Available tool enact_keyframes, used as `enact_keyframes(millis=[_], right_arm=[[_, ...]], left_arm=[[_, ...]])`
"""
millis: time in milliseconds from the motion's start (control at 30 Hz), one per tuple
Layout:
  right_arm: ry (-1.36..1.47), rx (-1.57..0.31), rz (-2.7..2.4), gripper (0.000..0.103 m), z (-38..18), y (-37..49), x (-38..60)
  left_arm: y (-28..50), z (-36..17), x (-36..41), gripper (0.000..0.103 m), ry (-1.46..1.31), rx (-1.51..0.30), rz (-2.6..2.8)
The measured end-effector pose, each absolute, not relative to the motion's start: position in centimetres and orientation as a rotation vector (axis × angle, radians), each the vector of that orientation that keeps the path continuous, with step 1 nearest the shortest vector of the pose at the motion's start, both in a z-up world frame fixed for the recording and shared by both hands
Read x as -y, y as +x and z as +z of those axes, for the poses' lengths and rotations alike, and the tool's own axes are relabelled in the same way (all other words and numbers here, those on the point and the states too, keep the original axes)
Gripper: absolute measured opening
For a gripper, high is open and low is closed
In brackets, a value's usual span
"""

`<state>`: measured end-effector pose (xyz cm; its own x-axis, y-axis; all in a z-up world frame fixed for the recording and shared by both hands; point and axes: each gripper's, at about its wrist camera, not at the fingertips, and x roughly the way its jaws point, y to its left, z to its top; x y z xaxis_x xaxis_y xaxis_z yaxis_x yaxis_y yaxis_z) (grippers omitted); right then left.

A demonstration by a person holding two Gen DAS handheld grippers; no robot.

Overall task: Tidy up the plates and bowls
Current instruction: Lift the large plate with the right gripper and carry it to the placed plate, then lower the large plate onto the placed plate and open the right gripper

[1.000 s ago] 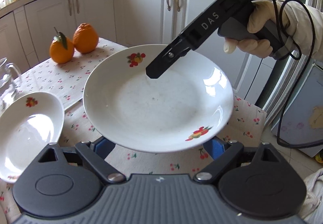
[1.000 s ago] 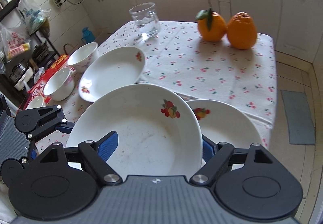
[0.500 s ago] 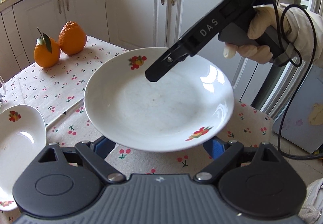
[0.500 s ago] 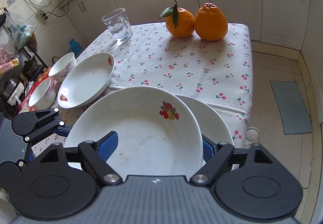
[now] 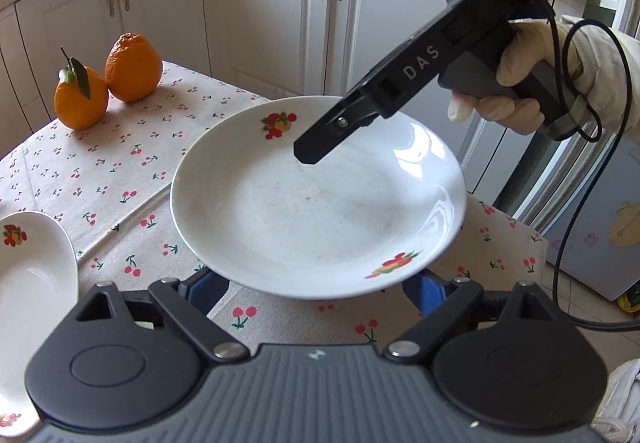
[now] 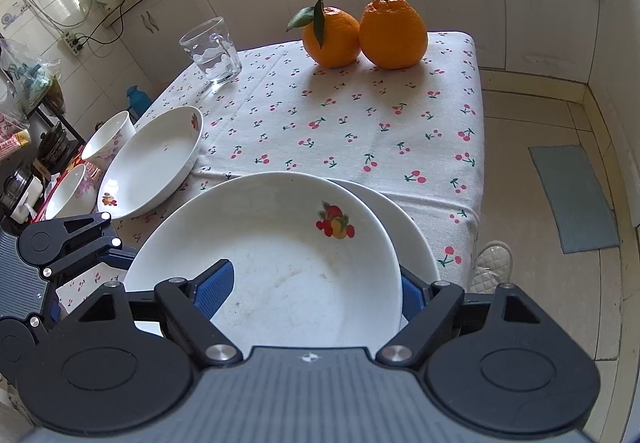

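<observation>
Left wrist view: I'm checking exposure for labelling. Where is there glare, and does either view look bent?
Left wrist view: bright window glare streaks the right inner rim of the white fruit-print plate, and cabinet edges bow outward. Right wrist view: softer, even light; the two oranges cast short shadows on the cherry-print tablecloth, and corners vignette black.

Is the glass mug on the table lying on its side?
No, the glass mug stands upright on the cherry-print tablecloth, its open rim facing up.
</observation>
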<state>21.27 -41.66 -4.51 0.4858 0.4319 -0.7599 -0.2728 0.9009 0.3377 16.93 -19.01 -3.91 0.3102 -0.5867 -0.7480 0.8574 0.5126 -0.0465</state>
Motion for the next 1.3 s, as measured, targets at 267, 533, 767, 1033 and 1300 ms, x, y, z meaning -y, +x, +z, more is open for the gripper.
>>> enact_keyframes(millis=[267, 533, 767, 1033, 1300], right_arm=[[0.193, -0.976, 0.414, 0.087, -4.5, 20.6, 42.2], [0.205, -0.978, 0.385, 0.087, -4.3, 19.2, 42.6], [0.206, -0.966, 0.357, 0.088, -3.6, 18.1, 42.9], [0.173, -0.951, 0.312, 0.088, -3.4, 16.7, 42.2], [0.073, -0.946, 0.234, 0.090, -3.4, 15.5, 40.3]], left_arm=[[17.1, -4.1, 19.3, 0.095, 0.407, -0.788, -0.989], [17.2, -4.1, 19.1, 0.095, 0.390, -0.790, -0.995], [17.2, -4.1, 19.0, 0.095, 0.380, -0.792, -0.996], [16.9, -4.2, 18.9, 0.095, 0.374, -0.778, -0.977], [16.3, -4.0, 18.9, 0.094, 0.383, -0.751, -0.967]])
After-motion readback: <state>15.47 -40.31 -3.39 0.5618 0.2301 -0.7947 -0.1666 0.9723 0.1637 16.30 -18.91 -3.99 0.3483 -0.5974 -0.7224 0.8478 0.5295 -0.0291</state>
